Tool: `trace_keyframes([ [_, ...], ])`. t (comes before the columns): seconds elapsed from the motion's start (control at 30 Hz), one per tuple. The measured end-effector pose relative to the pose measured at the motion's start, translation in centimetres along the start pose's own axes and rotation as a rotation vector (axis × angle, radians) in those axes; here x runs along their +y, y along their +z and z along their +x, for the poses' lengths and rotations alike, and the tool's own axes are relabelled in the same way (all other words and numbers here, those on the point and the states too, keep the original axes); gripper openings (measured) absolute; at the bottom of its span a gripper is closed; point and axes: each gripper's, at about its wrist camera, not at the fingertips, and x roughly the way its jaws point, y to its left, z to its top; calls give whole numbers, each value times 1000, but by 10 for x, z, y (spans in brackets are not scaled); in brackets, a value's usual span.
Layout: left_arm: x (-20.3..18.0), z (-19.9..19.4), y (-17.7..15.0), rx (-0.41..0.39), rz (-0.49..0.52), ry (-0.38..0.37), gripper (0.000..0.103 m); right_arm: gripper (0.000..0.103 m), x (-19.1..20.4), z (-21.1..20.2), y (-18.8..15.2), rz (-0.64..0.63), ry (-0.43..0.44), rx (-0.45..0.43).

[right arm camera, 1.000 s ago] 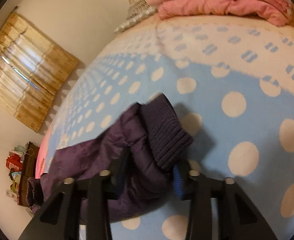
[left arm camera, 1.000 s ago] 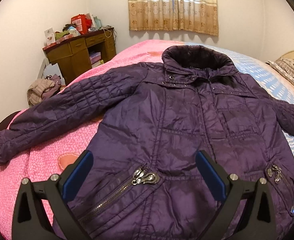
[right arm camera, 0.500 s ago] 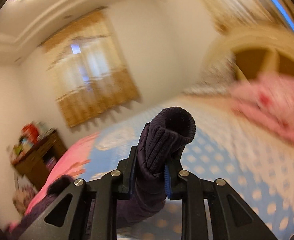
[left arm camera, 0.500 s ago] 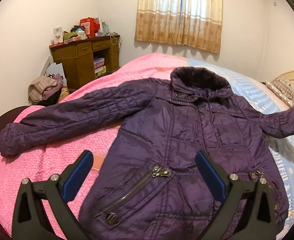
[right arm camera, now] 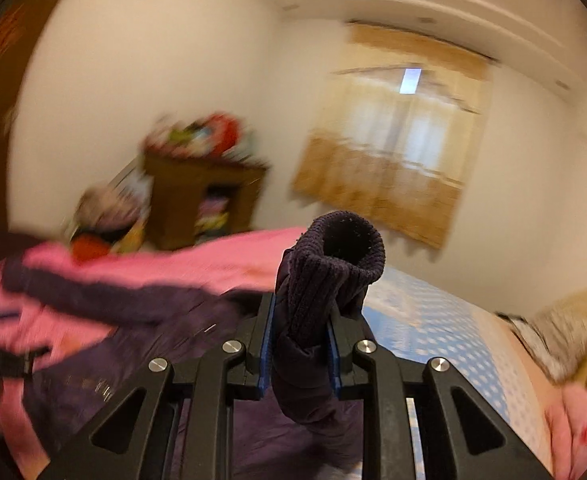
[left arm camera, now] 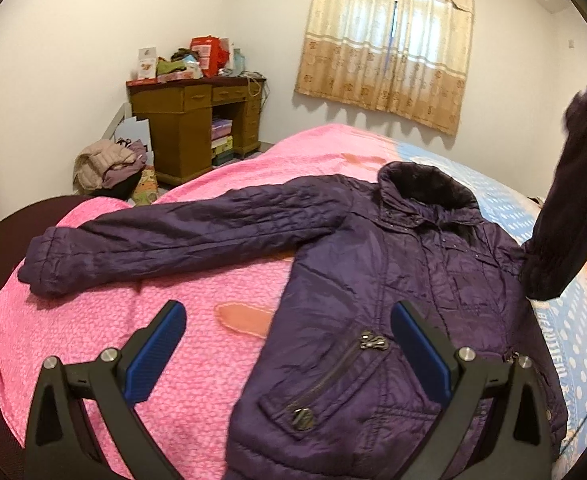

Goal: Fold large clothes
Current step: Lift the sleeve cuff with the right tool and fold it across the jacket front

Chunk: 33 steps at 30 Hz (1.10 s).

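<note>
Jacket: your purple quilted jacket [left arm camera: 393, 300] lies front-up on the bed [left arm camera: 173, 340], hem toward the near edge, collar toward the far edge.
Left sleeve: stretched flat over the pink bedspread, cuff near the bed's left edge.
Right sleeve [left arm camera: 569, 216]: raised off the bed, its ribbed cuff [right arm camera: 333, 268] uppermost.
Right gripper [right arm camera: 299, 350]: your fingers are clamped on that sleeve just below the cuff.
Left gripper [left arm camera: 289, 348]: your fingers are spread wide, holding nothing, over the jacket's lower left pocket zip.
</note>
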Motion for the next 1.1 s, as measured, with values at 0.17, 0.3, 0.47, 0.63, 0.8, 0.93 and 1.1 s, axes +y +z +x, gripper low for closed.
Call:
trace_keyframes([
  [0.17,14,4,-4,5,-9,18,103,21,91,49,-65,-162,173,161],
  [0.3,18,12,-8,26,-12,22,103,20,136,72,-126,-258,292,298],
  [0.47,8,20,-12,47,4,11,103,20,143,73,-145,-303,370,336],
  [0.63,-18,22,-12,42,55,-33,103,24,143,77,-154,-348,404,364],
  [0.8,-47,20,-6,10,130,-72,103,66,129,47,-155,-254,507,345],
  [0.93,-67,28,-5,13,171,-84,103,66,97,22,-149,-170,482,325],
  [1.1,-90,50,-23,84,211,-90,103,66,32,36,-138,20,306,284],
])
